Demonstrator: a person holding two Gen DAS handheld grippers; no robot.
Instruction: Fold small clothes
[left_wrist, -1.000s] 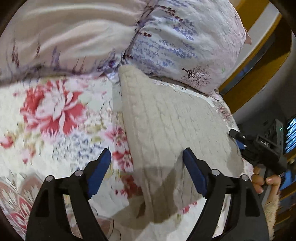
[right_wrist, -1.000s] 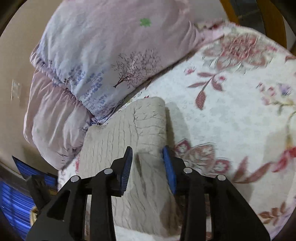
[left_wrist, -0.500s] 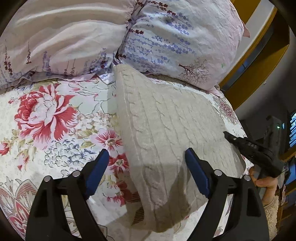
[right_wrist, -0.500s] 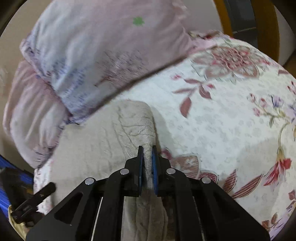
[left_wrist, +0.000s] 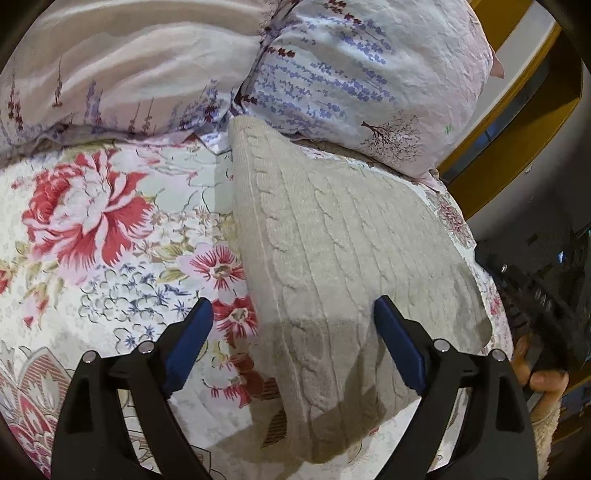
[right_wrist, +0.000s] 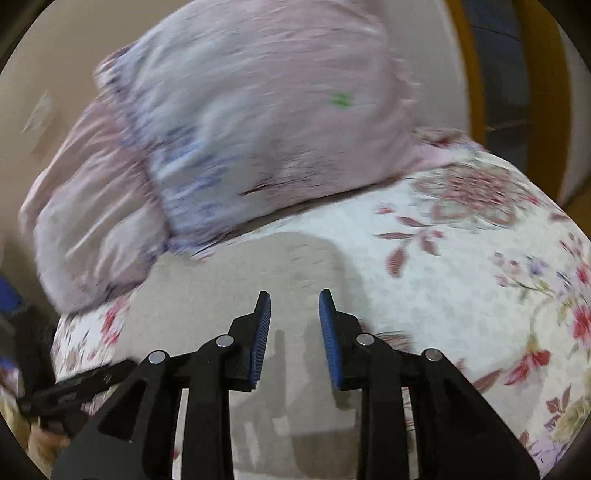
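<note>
Beige knit sweater (left_wrist: 332, 236) lies folded, far edge touching pillow (left_wrist: 369, 74).

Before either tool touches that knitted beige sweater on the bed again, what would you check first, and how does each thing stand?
1. Left tool open wide, its jaws having just been opening, nothing pinched: ok.
2. Right tool let go of the sweater; its jaws have just been opening and show a gap with no fabric between the pads: ok.
3. Sweater lies folded flat on the flowered bedspread: ok.
4. Far end of the sweater free of the pillow: not ok, it runs under the pillow's edge.
5. Fold edges neat on the right side: cannot tell, the right wrist picture is blurred.
</note>
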